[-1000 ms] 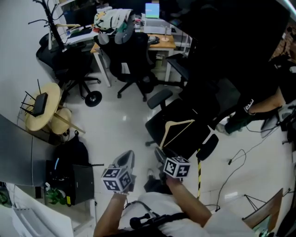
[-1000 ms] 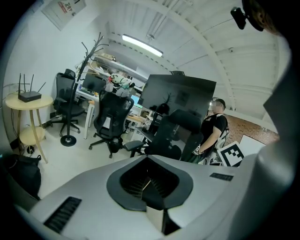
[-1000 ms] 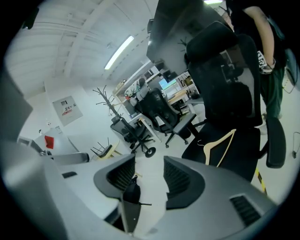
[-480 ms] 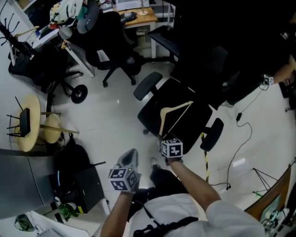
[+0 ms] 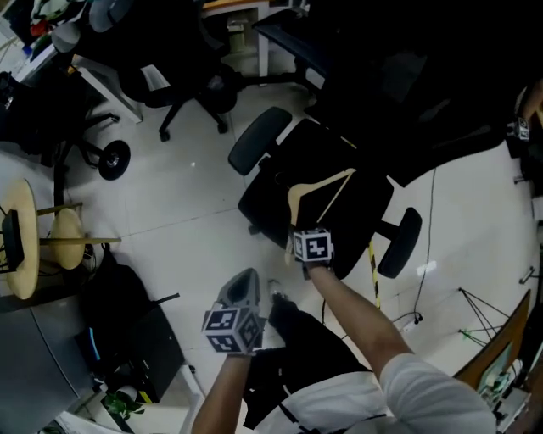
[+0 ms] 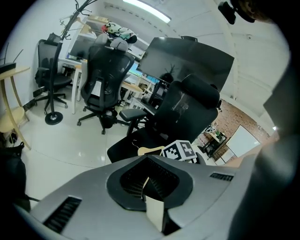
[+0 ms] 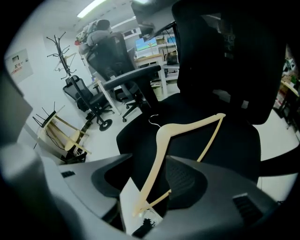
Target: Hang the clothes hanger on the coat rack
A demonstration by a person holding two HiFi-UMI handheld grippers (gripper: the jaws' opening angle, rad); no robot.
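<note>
Head view dim and underexposed: the glossy white floor (image 5: 195, 199) carries a few small glare spots, the black office chair (image 5: 373, 212) sinks into near-featureless shadow, and fine detail is slightly smeared. Both gripper views are brighter, lit from overhead by a ceiling strip light (image 6: 145, 10), with strong fisheye bending toward the rim, black vignette in the corners and a soft nearest foreground. In the right gripper view, the pale clothes hanger (image 7: 192, 123) reads sharp and high-contrast against the dark seat.
</note>
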